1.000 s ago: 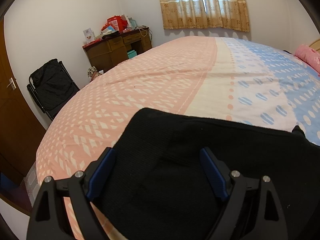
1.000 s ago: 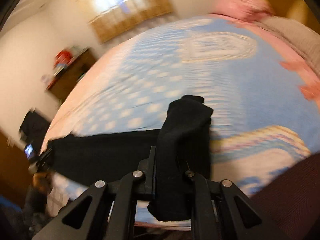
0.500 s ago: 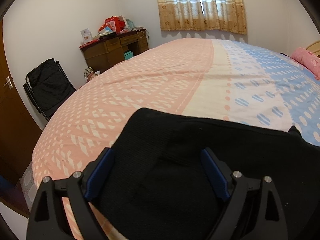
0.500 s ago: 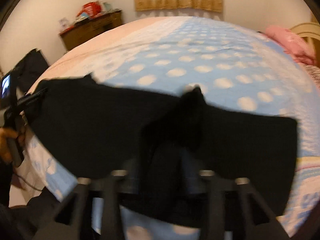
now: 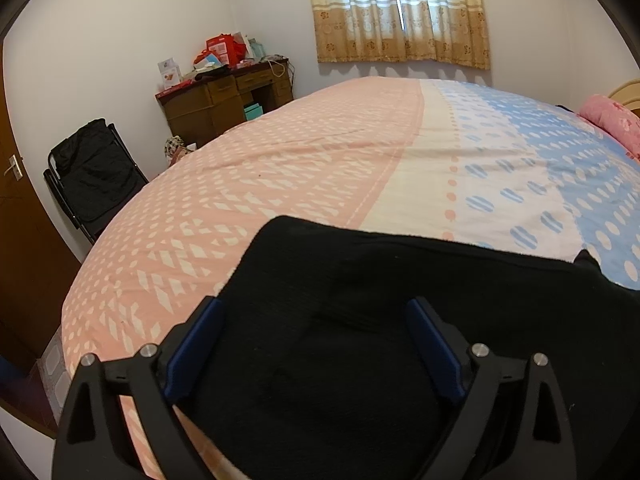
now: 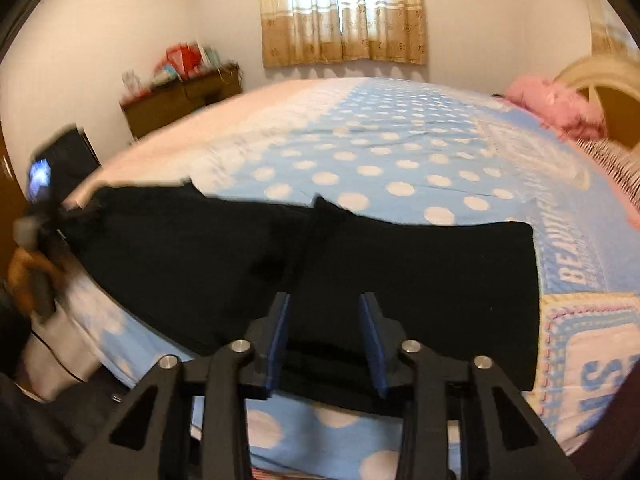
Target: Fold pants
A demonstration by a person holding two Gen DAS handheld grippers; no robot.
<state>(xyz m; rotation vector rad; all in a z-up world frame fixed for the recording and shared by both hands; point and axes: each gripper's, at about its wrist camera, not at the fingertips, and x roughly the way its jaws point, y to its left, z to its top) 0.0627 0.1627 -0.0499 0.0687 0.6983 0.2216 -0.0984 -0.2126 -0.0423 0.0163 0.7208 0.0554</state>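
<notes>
Black pants [image 6: 400, 276] lie in a flat band along the near edge of the bed [image 5: 400, 152]. The left gripper [image 5: 312, 344] stands wide over one end, gripping nothing; the right gripper [image 6: 324, 328], jaws just narrowing, straddles cloth without visibly pinching it. Risk: closing on one layer only, or dragging toward the edge, would undo the fold.

Left tool [image 5: 314, 344] agape — right tool [image 6: 325, 338] half-parted.

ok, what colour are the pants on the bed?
Plain black pants, no visible pattern. The right wrist view shows them best.
</notes>
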